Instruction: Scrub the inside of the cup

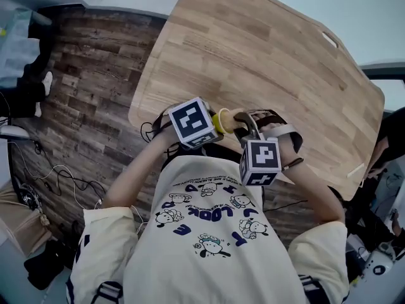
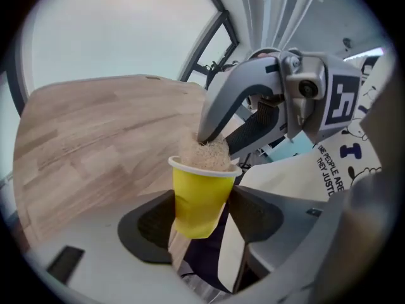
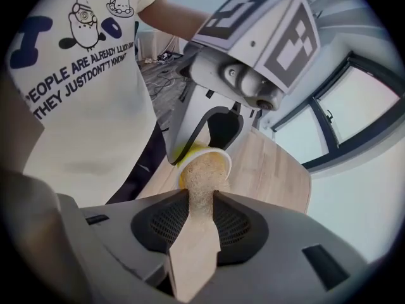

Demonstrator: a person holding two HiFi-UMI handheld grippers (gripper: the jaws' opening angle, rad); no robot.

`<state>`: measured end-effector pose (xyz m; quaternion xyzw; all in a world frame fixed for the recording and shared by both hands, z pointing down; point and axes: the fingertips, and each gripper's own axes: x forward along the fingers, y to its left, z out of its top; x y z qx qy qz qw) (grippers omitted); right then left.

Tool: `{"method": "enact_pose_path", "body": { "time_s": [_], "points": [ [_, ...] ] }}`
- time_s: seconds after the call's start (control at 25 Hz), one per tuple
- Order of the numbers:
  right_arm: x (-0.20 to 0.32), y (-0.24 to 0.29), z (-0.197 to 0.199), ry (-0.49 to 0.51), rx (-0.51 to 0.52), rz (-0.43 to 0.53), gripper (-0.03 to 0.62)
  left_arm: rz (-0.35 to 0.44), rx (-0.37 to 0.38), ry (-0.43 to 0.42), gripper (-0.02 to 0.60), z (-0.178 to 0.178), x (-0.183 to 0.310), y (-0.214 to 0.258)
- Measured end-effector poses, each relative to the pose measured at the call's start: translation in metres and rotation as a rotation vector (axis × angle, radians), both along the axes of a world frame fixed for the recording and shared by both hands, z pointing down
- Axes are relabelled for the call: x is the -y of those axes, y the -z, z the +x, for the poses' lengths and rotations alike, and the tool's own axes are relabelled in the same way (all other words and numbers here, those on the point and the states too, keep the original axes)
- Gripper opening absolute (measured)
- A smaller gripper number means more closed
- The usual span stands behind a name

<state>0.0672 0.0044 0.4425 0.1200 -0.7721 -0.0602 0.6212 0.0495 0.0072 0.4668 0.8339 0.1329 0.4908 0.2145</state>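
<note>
Two grips sharing the work: pinching the flat wooden handle of the fibre scrub brush [image 3: 193, 258] between the pads of the right gripper [image 3: 193, 202], pressing its bristly head into the mouth of the yellow cup [image 2: 195, 195]; clamping that cup by its lower wall in the left gripper [image 2: 202, 213], in the air just off the near edge of the wooden table [image 1: 253, 62], close to the shirt [image 1: 209, 233]. Likely handling light, thin-walled, smooth, crushable; taking hold low, near the stiffer base, gently.

Yellow cup [image 2: 197, 195]: small, white rim, tilted, raised over table [image 1: 266, 62] near edge. Flat-handled wooden brush [image 3: 193, 246]: tan fibre head pushed into cup mouth, filling it.
</note>
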Motion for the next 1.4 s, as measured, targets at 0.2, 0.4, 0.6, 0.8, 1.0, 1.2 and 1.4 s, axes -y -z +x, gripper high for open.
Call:
{"method": "enact_pose_path", "body": {
  "time_s": [0.2,0.4,0.6,0.8,1.0,1.2,1.4],
  "points": [
    [-0.007,0.0,-0.003,0.102,-0.021,0.002,0.121,-0.137,0.008,-0.07,0.285,-0.001,-0.008,0.002],
    [-0.01,0.003,-0.002,0.24,-0.055,0.032,0.121,-0.242,-0.002,-0.097,0.285,0.001,-0.012,0.005],
    [-0.008,0.011,-0.005,0.339,-0.085,0.103,0.121,-0.357,-0.01,-0.101,0.285,0.0,-0.015,0.01],
    [-0.014,0.013,-0.005,0.403,-0.135,0.127,0.121,-0.411,-0.032,-0.099,0.285,0.002,-0.017,0.012],
    [-0.01,0.01,-0.004,0.354,-0.102,0.101,0.121,-0.33,-0.028,-0.111,0.285,0.004,-0.013,0.01],
    [-0.013,0.005,-0.003,0.217,-0.001,-0.036,0.121,-0.217,-0.004,-0.132,0.285,0.007,-0.011,0.006],
    [-0.007,-0.001,-0.002,0.053,0.145,-0.138,0.12,-0.079,0.021,-0.147,0.282,0.008,-0.006,0.003]
  ]
}}
